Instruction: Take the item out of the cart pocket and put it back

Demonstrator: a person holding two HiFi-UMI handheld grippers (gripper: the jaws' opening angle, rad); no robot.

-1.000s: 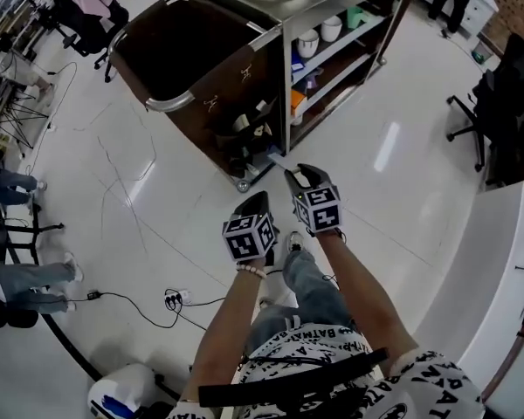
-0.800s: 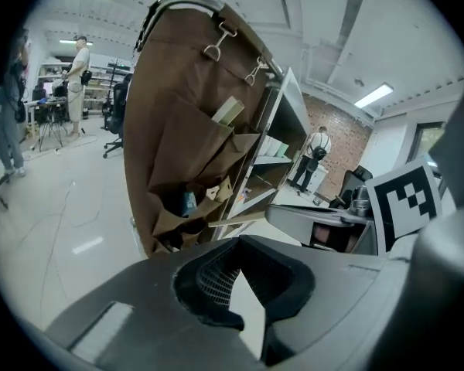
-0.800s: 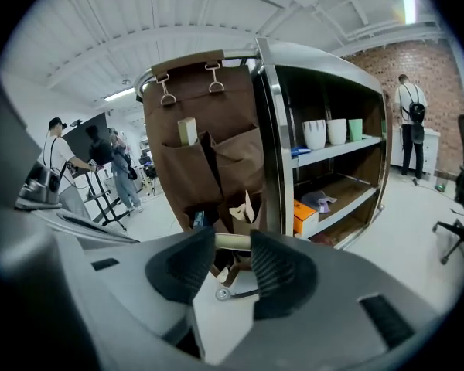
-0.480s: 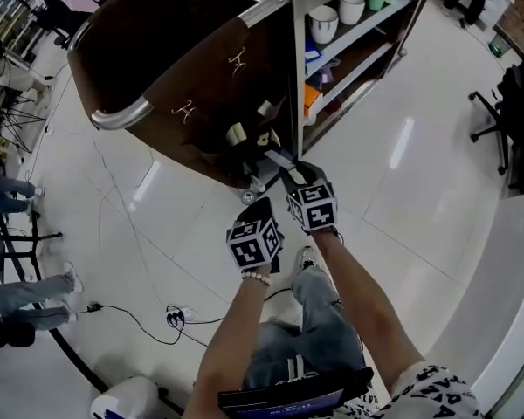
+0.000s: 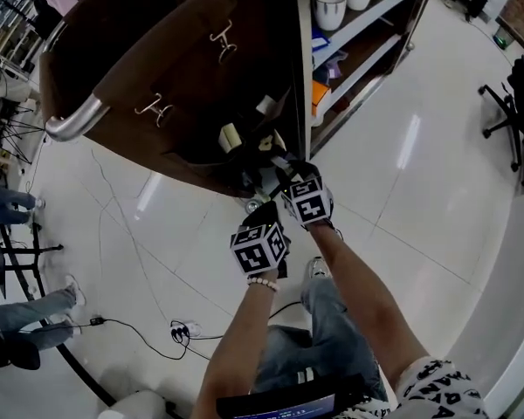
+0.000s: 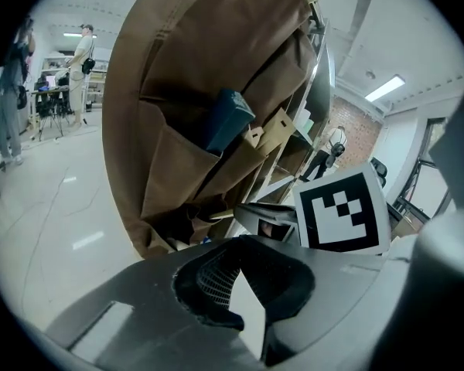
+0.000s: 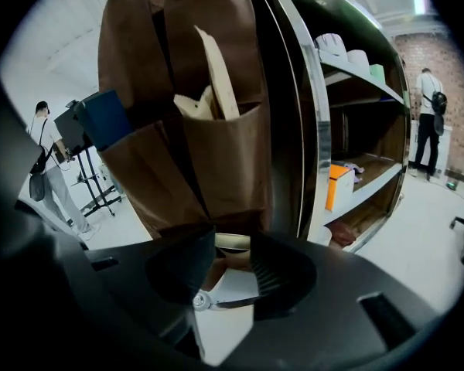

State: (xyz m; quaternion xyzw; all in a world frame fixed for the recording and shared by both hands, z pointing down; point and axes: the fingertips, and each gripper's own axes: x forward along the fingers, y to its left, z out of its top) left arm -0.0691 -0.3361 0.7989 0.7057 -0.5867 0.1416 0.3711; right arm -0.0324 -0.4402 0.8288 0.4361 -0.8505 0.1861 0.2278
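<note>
Rt gripper (image 5: pixel 278 168) jaws apart, nothing clamped, tips at low pocket of brown fabric cart bag (image 7: pixel 224 168), pale cream item (image 7: pixel 232 243) just beyond tips, prob. in pocket, lt gripper (image 6: pixel 243 255) tips together, empty, just beside rt.

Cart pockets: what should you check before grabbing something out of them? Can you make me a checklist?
1. Jaws of the right hand-held gripper stand apart: ok.
2. It points at the brown pockets: ok.
3. A pale item lines up between its jaw tips: ok.
4. Its pads touch that item: cannot tell.
5. The left hand-held gripper is empty, jaws together: ok.
6. The blue box sits in its own pocket, off to the side: ok.
</note>
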